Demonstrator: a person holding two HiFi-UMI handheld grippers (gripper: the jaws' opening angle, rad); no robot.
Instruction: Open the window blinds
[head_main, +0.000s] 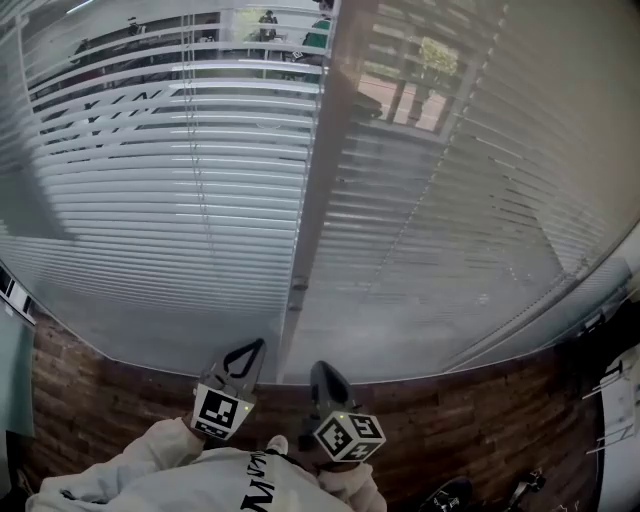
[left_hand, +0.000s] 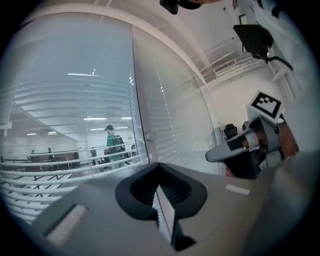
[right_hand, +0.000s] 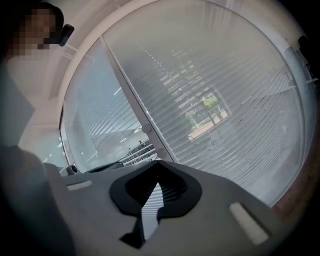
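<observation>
Head view shows left tongs (head_main: 246, 352) and right tongs (head_main: 322, 372) both closed (empty) near window blinds (head_main: 170, 200).

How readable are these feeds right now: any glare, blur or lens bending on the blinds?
Head view: the white slatted window blinds bow from lens distortion, and the right panel looks hazy and washed out. Left gripper view: the left gripper up close is soft; corners go dark. Right gripper view: a bright outdoor patch shows through the slats; edges vignetted.

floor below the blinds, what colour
Floor is dark reddish-brown, in short planks; head view shows it best.
</observation>
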